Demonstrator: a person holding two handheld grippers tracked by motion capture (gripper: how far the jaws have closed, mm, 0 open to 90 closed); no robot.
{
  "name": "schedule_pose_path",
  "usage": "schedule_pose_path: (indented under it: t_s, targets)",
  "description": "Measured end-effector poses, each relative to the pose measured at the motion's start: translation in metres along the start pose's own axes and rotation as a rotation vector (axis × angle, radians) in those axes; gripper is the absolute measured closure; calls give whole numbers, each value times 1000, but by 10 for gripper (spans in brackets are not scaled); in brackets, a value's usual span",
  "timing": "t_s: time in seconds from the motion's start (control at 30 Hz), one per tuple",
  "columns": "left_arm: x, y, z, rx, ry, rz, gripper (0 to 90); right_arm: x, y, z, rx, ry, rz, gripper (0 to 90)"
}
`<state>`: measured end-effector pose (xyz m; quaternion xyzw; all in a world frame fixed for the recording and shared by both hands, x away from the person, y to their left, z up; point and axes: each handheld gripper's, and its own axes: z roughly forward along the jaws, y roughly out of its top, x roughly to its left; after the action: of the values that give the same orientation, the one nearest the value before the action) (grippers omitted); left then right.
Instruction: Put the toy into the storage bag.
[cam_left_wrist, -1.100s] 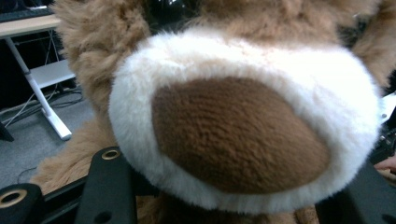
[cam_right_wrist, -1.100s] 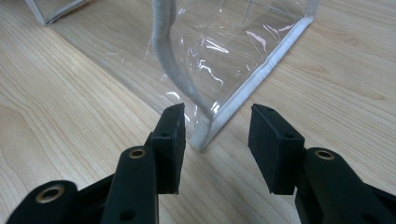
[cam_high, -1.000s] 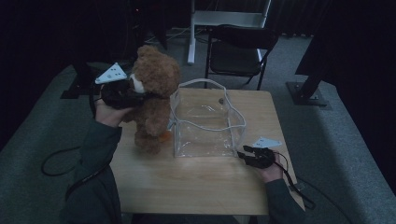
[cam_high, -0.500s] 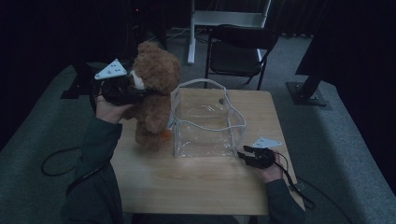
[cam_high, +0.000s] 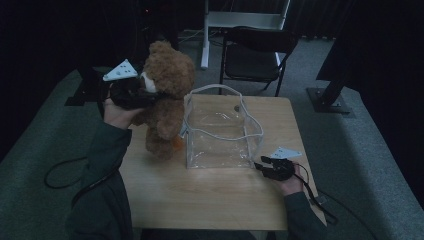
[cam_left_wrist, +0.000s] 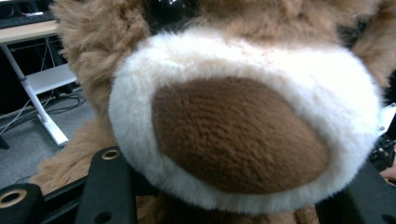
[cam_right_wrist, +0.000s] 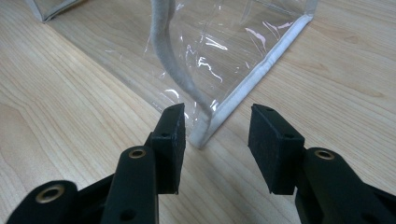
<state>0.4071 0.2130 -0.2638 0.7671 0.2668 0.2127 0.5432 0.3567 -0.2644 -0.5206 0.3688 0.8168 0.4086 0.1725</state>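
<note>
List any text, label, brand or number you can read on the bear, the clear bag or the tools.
None: no readable text in any view.
Teddy bear: plain fur, no tag visible.
Clear bag: bare plastic with white trim, no print.
Left tool and right tool: black parts and grey plates, unmarked.
Table: bare wood grain.

Teddy bear (cam_high: 167, 102): shaggy brown plush, muzzle of short cream pile, nose a flat-napped brown patch. Bag (cam_high: 222, 132): clear glossy plastic film, creased, with glare; seams and handle in matt white cloth binding. Table (cam_high: 210, 197): pale wood, visible grain, satin-smooth. Right gripper (cam_right_wrist: 215, 140) pads matt black, slightly grainy foam-like; brass-coloured metal eyelets.
</note>
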Motion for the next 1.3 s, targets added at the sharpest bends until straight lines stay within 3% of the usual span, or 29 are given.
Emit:
schedule_pose_path:
  t_s: [1.3]
  targets:
    - [-1, 30, 14, 22, -19, 43, 438, -1, -2, 0, 1, 1, 5, 555]
